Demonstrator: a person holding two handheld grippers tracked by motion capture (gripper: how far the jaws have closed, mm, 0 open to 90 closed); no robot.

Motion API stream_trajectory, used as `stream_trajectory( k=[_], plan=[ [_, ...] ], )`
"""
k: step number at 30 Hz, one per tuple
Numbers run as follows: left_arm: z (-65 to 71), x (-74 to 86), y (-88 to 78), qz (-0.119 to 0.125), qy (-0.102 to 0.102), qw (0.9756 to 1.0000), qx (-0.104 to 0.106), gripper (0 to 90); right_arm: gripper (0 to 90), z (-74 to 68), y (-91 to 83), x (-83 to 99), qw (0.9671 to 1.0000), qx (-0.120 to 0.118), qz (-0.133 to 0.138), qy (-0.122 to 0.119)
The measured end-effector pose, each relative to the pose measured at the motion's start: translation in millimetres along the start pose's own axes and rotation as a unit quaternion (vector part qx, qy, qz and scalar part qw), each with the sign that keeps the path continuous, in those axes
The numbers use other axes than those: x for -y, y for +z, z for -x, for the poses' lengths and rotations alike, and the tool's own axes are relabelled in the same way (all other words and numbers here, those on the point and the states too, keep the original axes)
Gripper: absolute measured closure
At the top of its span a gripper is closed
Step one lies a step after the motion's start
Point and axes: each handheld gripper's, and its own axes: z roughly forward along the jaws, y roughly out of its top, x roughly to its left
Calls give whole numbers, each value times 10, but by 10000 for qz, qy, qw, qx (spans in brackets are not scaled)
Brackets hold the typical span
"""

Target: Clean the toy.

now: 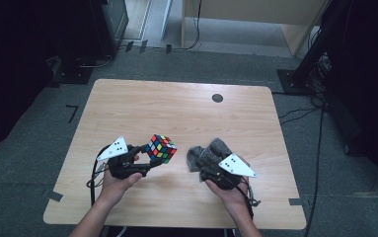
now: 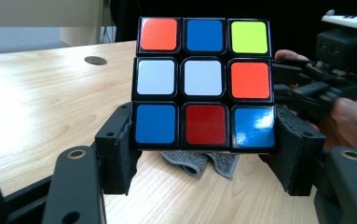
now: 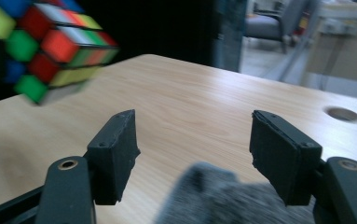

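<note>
A scrambled puzzle cube [image 1: 161,148] with coloured stickers is lifted off the wooden table [image 1: 176,113], and my left gripper [image 1: 149,158] is shut on its lower layer. In the left gripper view the cube [image 2: 204,84] sits between both jaws, its face towards the camera. A crumpled grey cloth [image 1: 206,153] lies on the table at the right. My right gripper [image 1: 207,165] stands open just over the cloth [image 3: 218,196], jaws wide apart with nothing between them. The cube [image 3: 41,42] shows at the upper left of the right gripper view.
A round dark hole [image 1: 217,98] sits in the table near its far edge. Black stands and cables [image 1: 315,123] surround the table on the grey floor. Bare wood stretches across the far half of the table.
</note>
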Motion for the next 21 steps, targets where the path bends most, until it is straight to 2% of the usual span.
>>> stream_trajectory(
  k=[4, 9, 14, 16, 21],
  plan=[
    [23, -14, 39, -107, -55, 9999, 75, 348, 292, -172, 76, 23, 9984, -431, 38, -363],
    [60, -4, 118, -337, -126, 9993, 129, 348, 256, -309, 123, 44, 9946, -707, 120, -753],
    [99, 1, 170, -457, -205, 9986, 176, 347, 214, -402, 155, 61, 9911, -750, 198, -1085],
    [115, 3, 187, -466, -245, 9984, 208, 348, 209, -446, 172, 73, 9886, -709, 214, -1314],
    [157, 5, 225, -532, -287, 9977, 312, 348, 220, -507, 218, 114, 9841, -590, 355, -1638]
  ],
)
